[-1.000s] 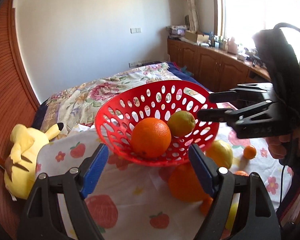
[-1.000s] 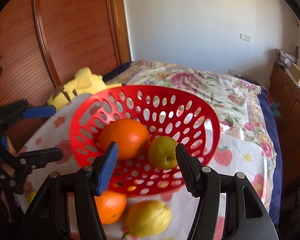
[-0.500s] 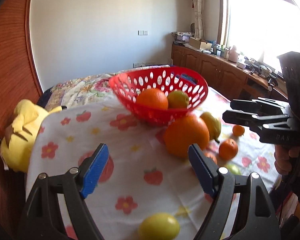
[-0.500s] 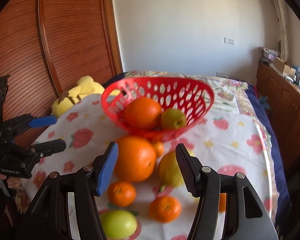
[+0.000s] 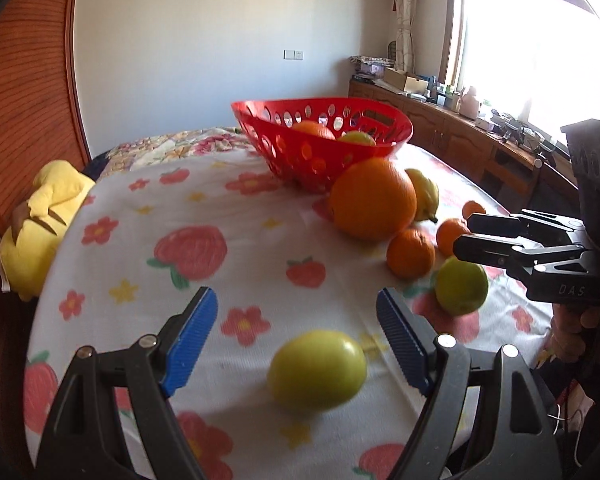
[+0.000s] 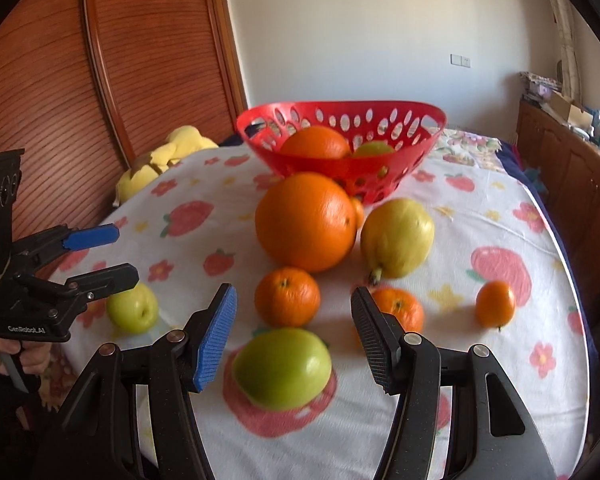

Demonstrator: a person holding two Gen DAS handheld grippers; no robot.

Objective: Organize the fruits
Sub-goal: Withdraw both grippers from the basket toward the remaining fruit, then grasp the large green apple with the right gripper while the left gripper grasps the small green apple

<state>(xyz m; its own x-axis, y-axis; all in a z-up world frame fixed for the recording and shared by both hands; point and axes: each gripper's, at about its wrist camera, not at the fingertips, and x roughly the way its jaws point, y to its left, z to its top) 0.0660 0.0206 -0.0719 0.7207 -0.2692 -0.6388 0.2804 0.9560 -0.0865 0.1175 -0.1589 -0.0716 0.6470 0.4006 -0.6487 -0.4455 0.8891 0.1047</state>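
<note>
A red perforated basket (image 5: 320, 140) (image 6: 340, 168) stands at the far side of the table and holds an orange (image 6: 314, 142) and a green fruit (image 6: 374, 148). In front of it lie a big orange (image 6: 306, 222), a yellow pear-like fruit (image 6: 396, 238), three small tangerines (image 6: 286, 296) and two green apples. My left gripper (image 5: 296, 336) is open just above one green apple (image 5: 316, 370). My right gripper (image 6: 294, 336) is open just above the other green apple (image 6: 282, 368).
The table has a white cloth with strawberry and flower print (image 5: 188, 248). A yellow plush toy (image 5: 40, 224) lies at its left edge by a wooden wardrobe (image 6: 100, 60). A wooden sideboard (image 5: 460, 140) runs under the window at the right.
Both grippers have pulled back from the basket toward the near side of the table and lowered. Each now frames a green apple. Both stayed open.
</note>
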